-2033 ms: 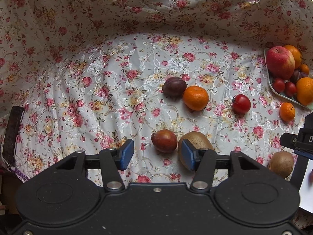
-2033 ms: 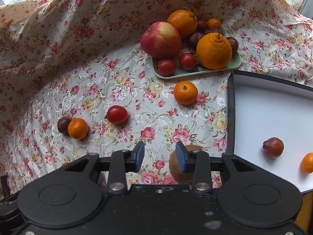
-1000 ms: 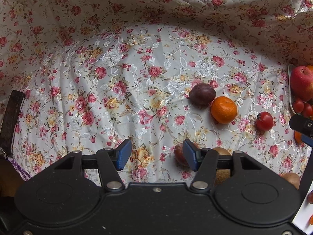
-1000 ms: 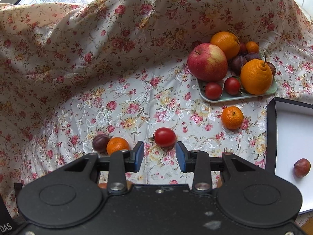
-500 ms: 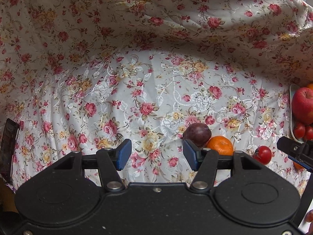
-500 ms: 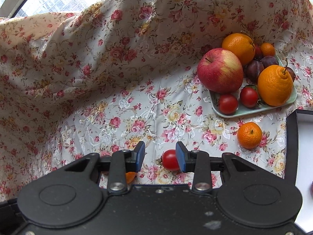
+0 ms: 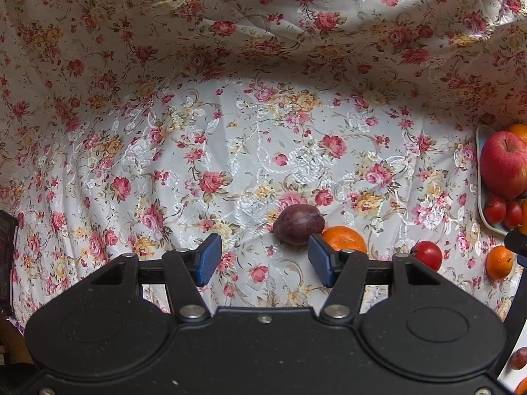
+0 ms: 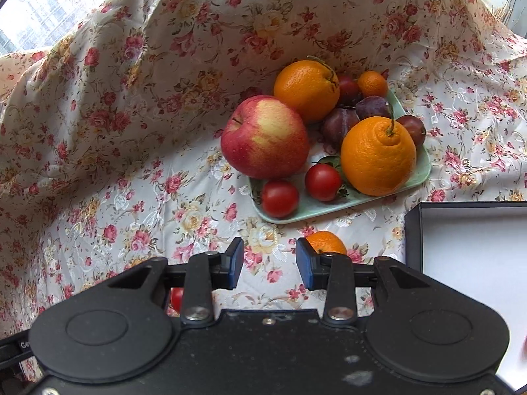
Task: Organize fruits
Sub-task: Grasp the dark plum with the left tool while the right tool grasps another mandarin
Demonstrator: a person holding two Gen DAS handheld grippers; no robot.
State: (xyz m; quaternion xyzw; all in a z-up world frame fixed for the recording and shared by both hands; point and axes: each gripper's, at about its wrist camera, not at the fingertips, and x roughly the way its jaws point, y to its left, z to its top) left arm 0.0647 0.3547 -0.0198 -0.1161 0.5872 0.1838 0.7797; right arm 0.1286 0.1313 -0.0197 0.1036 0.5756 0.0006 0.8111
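My left gripper [image 7: 262, 260] is open with nothing between its blue pads. Just beyond its right pad a dark plum [image 7: 298, 224] lies on the floral cloth, with a tangerine [image 7: 344, 239] touching it on the right and a red tomato [image 7: 428, 255] further right. My right gripper [image 8: 269, 262] is open and empty above the cloth. A small tangerine [image 8: 324, 243] peeks out behind its right pad. A pale green plate [image 8: 418, 172] beyond holds an apple [image 8: 265, 136], two big oranges, plums and two tomatoes. A tomato [image 8: 176, 298] shows under the left finger.
A white box with a dark rim [image 8: 413, 240] lies at the right; a plum [image 7: 518, 358] sits in it. The floral cloth [image 7: 230, 49] rises into a draped wall at the back. A dark object [image 7: 6, 247] sits at the left edge. Another tangerine [image 7: 499, 261] lies near the plate.
Both grippers moved forward over the cloth. In the left view the plum and tangerine slid down toward the pads. The right view swung toward the plate; the loose tomato passed under the gripper.
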